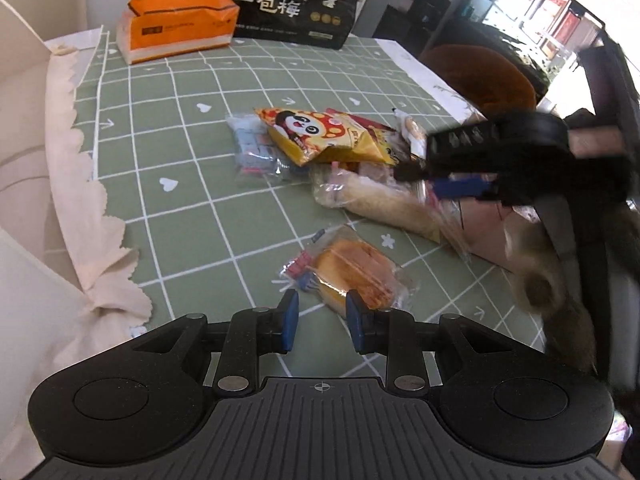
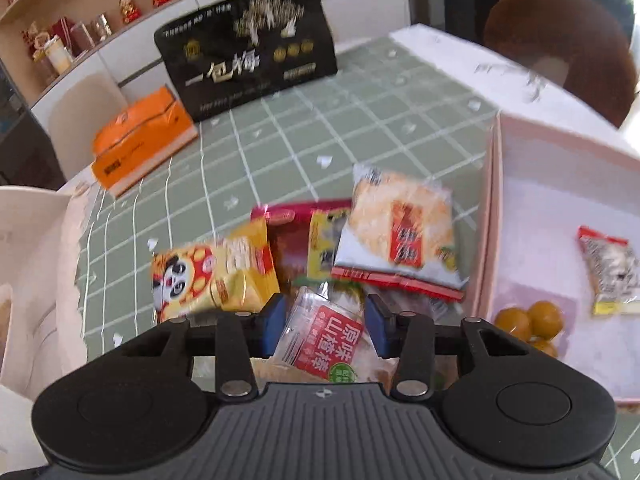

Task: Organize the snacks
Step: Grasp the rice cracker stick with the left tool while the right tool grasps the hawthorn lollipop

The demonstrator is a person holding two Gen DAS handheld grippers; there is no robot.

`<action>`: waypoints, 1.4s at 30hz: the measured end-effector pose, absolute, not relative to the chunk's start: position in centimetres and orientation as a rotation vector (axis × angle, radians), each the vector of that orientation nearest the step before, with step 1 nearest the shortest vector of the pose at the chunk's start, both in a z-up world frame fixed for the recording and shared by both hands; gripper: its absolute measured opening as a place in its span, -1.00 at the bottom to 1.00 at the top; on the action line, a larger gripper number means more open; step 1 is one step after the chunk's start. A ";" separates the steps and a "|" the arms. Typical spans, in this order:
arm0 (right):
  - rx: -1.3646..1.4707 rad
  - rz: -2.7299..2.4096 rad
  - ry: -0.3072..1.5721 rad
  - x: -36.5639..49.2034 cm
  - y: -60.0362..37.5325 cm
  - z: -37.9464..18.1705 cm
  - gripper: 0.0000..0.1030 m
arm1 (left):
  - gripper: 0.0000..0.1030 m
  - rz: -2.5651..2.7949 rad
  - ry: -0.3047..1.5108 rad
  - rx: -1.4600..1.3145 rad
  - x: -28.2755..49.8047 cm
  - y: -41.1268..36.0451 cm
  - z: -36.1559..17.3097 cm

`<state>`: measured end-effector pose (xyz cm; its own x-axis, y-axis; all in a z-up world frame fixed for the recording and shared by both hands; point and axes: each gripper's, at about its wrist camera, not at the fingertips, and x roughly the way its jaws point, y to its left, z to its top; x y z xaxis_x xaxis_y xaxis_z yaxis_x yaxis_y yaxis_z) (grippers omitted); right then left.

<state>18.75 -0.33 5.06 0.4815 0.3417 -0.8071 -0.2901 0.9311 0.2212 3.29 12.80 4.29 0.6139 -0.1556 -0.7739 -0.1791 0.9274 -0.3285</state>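
Observation:
A pile of snacks lies on the green checked tablecloth point(image 1: 192, 216): a yellow panda bag point(image 1: 320, 136) point(image 2: 212, 276), a rice cracker packet point(image 2: 400, 232), a red packet point(image 2: 288, 240) and a long bread roll packet point(image 1: 384, 204). My right gripper point(image 2: 325, 316) is over the pile, shut on a clear hawthorn stick packet point(image 2: 320, 340) with a red label. In the left wrist view it appears blurred point(image 1: 436, 182). My left gripper point(image 1: 323, 320) is open, low over the cloth. A wrapped bread packet point(image 1: 352, 276) lies just beyond its fingertips.
A pink box point(image 2: 490, 220) stands right of the pile, holding orange balls point(image 2: 528, 320) and a small packet point(image 2: 612, 276). An orange tissue pack point(image 1: 180, 24) and a black bag point(image 1: 296, 0) stand at the far edge. A cream cloth point(image 1: 80, 160) hangs at the left.

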 end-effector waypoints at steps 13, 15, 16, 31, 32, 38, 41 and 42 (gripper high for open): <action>0.019 0.324 1.053 9.8 -7.6 2.8 -0.20 | -0.42 -0.036 0.771 -0.379 4.5 12.2 7.0; 0.001 0.296 1.039 8.8 -9.0 2.6 -0.20 | -0.42 -0.071 0.735 -0.343 6.7 12.3 8.0; -0.007 0.282 1.038 8.4 -9.7 2.7 -0.20 | -0.42 -0.099 0.738 -0.311 8.3 12.2 8.1; 0.179 0.250 1.008 10.2 -9.3 4.3 0.40 | -0.40 -0.325 0.983 -0.086 11.1 9.0 4.1; 0.185 0.243 1.014 10.8 -8.8 4.1 0.40 | -0.38 -0.333 0.990 -0.072 10.4 8.7 4.0; 0.221 0.222 1.038 14.0 -6.0 3.2 0.40 | -0.37 -0.328 1.005 -0.025 7.8 7.2 4.1; 0.164 0.196 1.052 14.4 -4.7 2.4 0.41 | -0.32 -0.313 1.013 0.022 7.4 6.3 3.8; 0.146 0.202 1.038 14.1 -4.6 2.5 0.41 | -0.32 -0.312 1.014 0.030 7.4 6.0 3.8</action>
<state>14.09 -4.59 2.52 0.4917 0.2346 -0.8386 -0.0968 0.9718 0.2151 7.40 6.05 3.83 0.4884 -0.2423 -0.8383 0.2703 0.9554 -0.1187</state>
